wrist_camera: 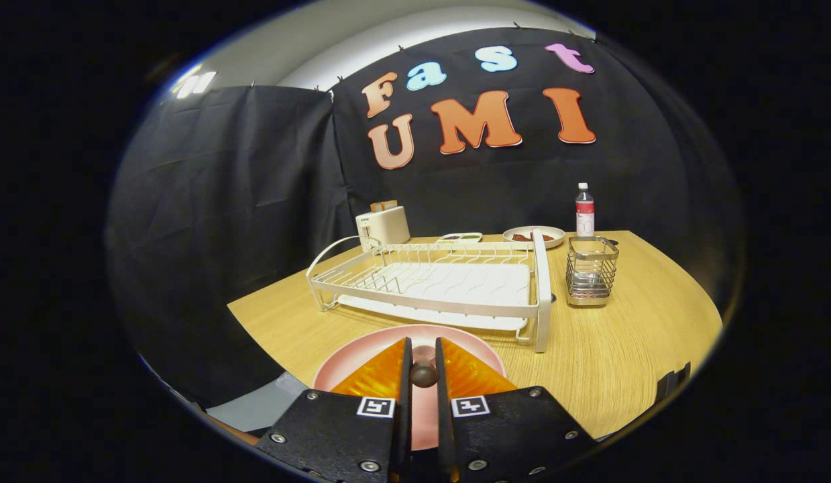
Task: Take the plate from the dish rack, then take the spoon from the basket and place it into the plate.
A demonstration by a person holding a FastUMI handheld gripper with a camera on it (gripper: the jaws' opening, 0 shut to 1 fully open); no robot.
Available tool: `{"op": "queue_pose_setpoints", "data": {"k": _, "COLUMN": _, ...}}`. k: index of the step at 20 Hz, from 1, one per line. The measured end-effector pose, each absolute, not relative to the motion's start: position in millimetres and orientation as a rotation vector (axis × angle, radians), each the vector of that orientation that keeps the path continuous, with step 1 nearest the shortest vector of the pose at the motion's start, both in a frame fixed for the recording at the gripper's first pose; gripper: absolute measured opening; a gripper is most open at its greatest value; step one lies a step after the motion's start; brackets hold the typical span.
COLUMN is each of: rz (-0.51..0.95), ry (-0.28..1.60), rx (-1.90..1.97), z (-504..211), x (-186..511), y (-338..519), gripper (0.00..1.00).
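walls: black cloth [241, 188]; table: light wood [630, 349]; ceiling: white, lit [361, 40]

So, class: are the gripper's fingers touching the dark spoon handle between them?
Touching. In the gripper view, both fingers of the gripper press the spoon handle's round end, no gap either side, above the pink plate.

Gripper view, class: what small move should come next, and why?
Probably lower slightly and open the jaws. The gripper looks shut on a dark round-ended spoon, directly over the round pink plate lying before the white wire dish rack, so the spoon should land inside.
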State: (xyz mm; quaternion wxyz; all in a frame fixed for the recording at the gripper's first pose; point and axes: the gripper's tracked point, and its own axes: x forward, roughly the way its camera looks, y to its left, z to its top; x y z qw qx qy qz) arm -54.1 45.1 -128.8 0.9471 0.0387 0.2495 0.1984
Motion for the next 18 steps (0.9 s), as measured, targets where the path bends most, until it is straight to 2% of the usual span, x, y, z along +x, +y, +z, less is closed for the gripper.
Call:
{"op": "queue_pose_setpoints", "data": {"k": 4, "rz": 0.381, "ry": 0.533, "rx": 0.039, "z": -141.1, "x": -54.8, "y": 46.8, "gripper": 0.20}}
{"op": "queue_pose_setpoints", "data": {"k": 10, "rz": 0.344, "ry": 0.496, "rx": 0.014, "z": -135.9, "x": -43.1, "y": 45.2, "gripper": 0.38}}
{"op": "queue_pose_setpoints", "data": {"k": 16, "rz": 0.289, "ry": 0.461, "rx": 0.047, "z": -121.1, "x": -34.9, "y": 42.3, "gripper": 0.46}}
{"op": "queue_pose_setpoints", "data": {"k": 18, "rz": 0.256, "ry": 0.436, "rx": 0.033, "z": -111.8, "x": -29.8, "y": 34.7, "gripper": 0.55}}
